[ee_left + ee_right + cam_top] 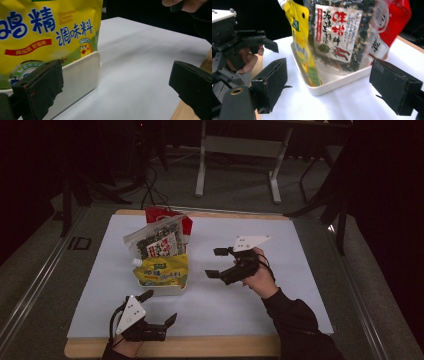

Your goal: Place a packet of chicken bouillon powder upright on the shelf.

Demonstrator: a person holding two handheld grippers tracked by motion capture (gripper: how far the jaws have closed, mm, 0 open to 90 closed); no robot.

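jaws of the right gripper (216, 262) are spread wide with nothing between them, just right of the tray (167, 291); in its own view the two blunt black pads (272, 83) are seen framing the tray from a short way off. the left gripper (161, 306) is held at the near edge of the table (200, 347), its jaws likewise apart and empty, just near of the tray; one pad (42, 87) is shown dull and scuffed, with small reddish specks.

the tray is a shallow white dish with rounded corners and a smooth, plastic-looking wall, set on a matte white sheet (280, 270) laid over a pale wooden top. three glossy pouches are stood in it, leaning together: a yellow pouch (162, 270) with blue lettering and a cartoon chick at the near side, a clear bag (157, 242) of dark flaky pieces behind it, and a red pack (172, 217) at the far side.

much of the red pack is covered by the clear bag, and its print is blurred. the pouch tops are cut off in both gripper views. the room beyond the table is dark, and little can be made out there.
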